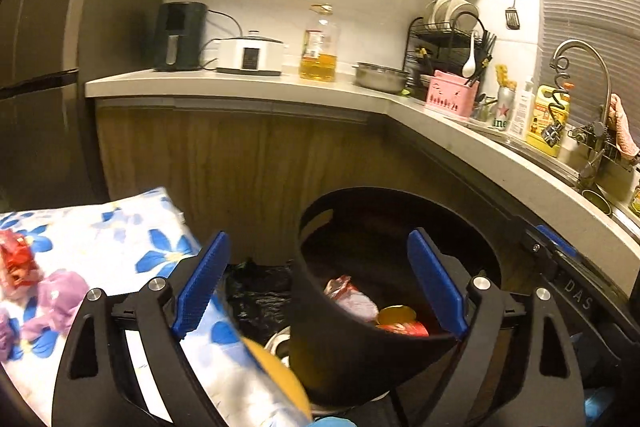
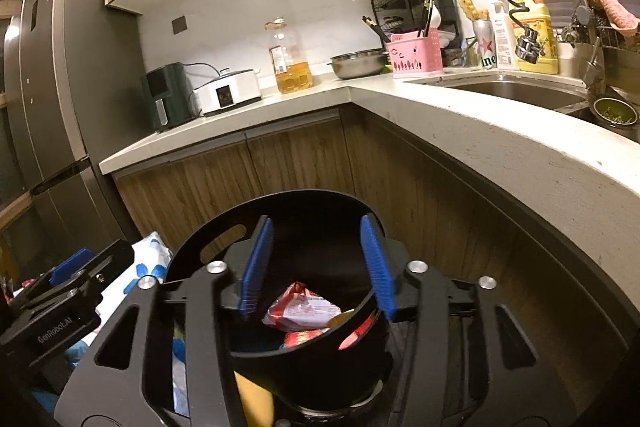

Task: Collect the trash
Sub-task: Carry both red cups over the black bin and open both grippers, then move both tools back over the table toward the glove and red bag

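Above the black trash bin [image 2: 280, 359], beside the floral tabletop [image 1: 120, 227]: both grippers spread and empty.

Left hand-held gripper [image 1: 320, 283] has its jaws wide apart, holding nothing; right hand-held gripper [image 2: 316, 263] likewise, straddling the bin's near rim. Bin already holds a crumpled red-and-white wrapper [image 2: 300, 307] and a yellow lid-like piece [image 1: 396, 315]. More trash remains on the tabletop: a red wrapper [image 1: 16, 263] and purple wrappers [image 1: 60, 295], well apart from the left gripper. Likely risk: a finger catching the tilted rim and tipping the bin, spilling what is collected.
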Tool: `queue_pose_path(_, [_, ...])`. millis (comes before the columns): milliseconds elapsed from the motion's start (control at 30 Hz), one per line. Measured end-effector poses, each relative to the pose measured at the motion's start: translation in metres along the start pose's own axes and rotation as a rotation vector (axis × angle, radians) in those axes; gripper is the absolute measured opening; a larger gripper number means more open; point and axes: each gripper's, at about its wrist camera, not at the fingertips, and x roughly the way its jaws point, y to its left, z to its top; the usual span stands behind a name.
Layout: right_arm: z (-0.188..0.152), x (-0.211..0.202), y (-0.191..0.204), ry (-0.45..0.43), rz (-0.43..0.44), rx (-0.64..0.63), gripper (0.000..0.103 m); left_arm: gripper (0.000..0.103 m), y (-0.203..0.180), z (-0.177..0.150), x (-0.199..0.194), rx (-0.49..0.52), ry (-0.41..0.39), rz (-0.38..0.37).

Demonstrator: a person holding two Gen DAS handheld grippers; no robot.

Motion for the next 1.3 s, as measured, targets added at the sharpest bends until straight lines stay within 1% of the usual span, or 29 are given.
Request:
queue_pose_path(33, [-0.001,-0.003,0.002,-0.002,-0.002,-0.007,0.055,0.088,0.001,-0.001,-0.004,0.002,0.0,0.017])
queue_pose_path(100, [-0.004,-0.01,0.008,-0.01,-0.005,-0.026,0.063,0.089,0.003,-0.003,-0.012,0.012,-0.003,0.045])
queue_pose_path(167, [-0.007,-0.018,0.016,-0.015,-0.012,-0.048,0.067,0.09,0.006,-0.006,-0.02,0.013,-0.008,0.067])
queue_pose_path(267, [-0.01,-0.028,0.023,-0.014,-0.012,-0.065,0.07,0.093,0.013,-0.008,-0.031,0.001,-0.005,0.085])
queue_pose_path(367, [-0.013,-0.039,0.029,-0.018,-0.016,-0.078,0.074,0.094,0.019,-0.01,-0.045,-0.017,-0.011,0.112])
queue_pose_path(533, [-0.02,-0.058,0.04,-0.019,-0.013,-0.093,0.08,0.096,0.028,-0.014,-0.068,-0.016,-0.028,0.158])
queue_pose_path(800, [-0.032,-0.086,0.059,-0.021,0.009,-0.102,0.084,0.097,0.049,-0.026,-0.113,-0.02,-0.059,0.245])
queue_pose_path(1167, [-0.053,-0.117,0.108,-0.017,0.104,-0.146,0.085,0.097,0.092,-0.048,-0.173,-0.083,-0.091,0.363])
queue_pose_path(1300, [-0.066,-0.122,0.131,-0.003,0.148,-0.161,0.085,0.097,0.113,-0.057,-0.192,-0.09,-0.096,0.429])
